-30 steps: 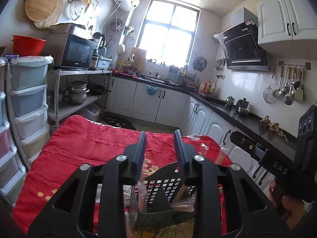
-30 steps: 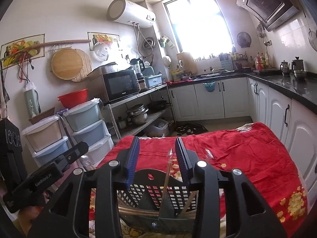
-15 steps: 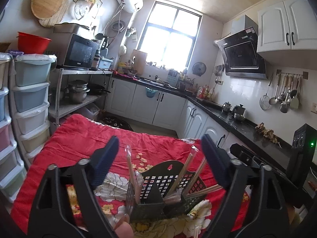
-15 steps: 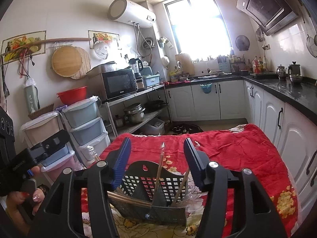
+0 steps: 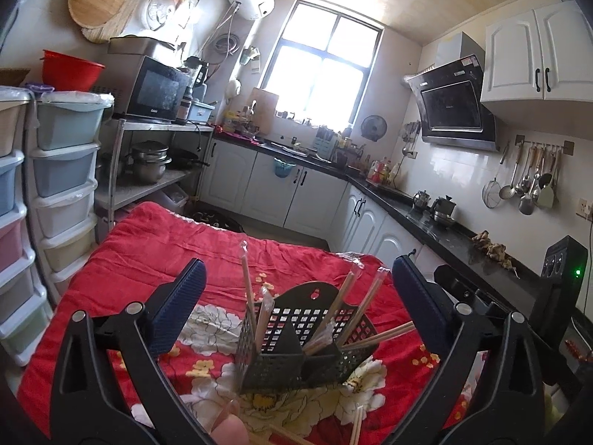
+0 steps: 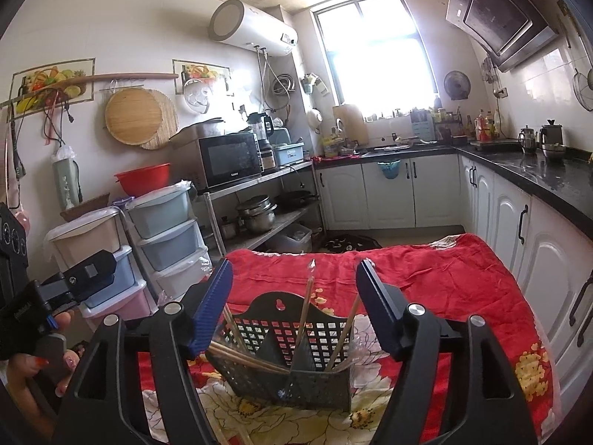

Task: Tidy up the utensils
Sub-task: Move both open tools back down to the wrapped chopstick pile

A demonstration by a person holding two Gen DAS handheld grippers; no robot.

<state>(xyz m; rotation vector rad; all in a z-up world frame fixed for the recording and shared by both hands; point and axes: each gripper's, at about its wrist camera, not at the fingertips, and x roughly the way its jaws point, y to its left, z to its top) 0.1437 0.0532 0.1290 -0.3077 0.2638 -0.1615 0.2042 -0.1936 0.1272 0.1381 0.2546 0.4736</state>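
Note:
A black perforated utensil basket [image 5: 296,345] stands on the red flowered cloth [image 5: 155,248]; it also shows in the right wrist view [image 6: 296,356]. Several wrapped wooden chopsticks [image 5: 248,289] stand or lean in its compartments, also in the right wrist view [image 6: 305,307]. My left gripper [image 5: 296,296] is open wide and empty, just behind the basket. My right gripper [image 6: 294,296] is open and empty, its jaws either side of the basket's top. More chopsticks [image 5: 357,422] lie on the cloth near the front edge.
Stacked plastic drawers [image 5: 63,185] stand left of the table. A metal shelf with a microwave [image 5: 155,89] and pots is behind them. White cabinets and a black counter [image 5: 426,215] run along the right. The right gripper's body [image 5: 556,296] shows at the right edge.
Both grippers have opened from nearly shut and drawn back from the basket. The chopsticks they held now stand loose in the basket.

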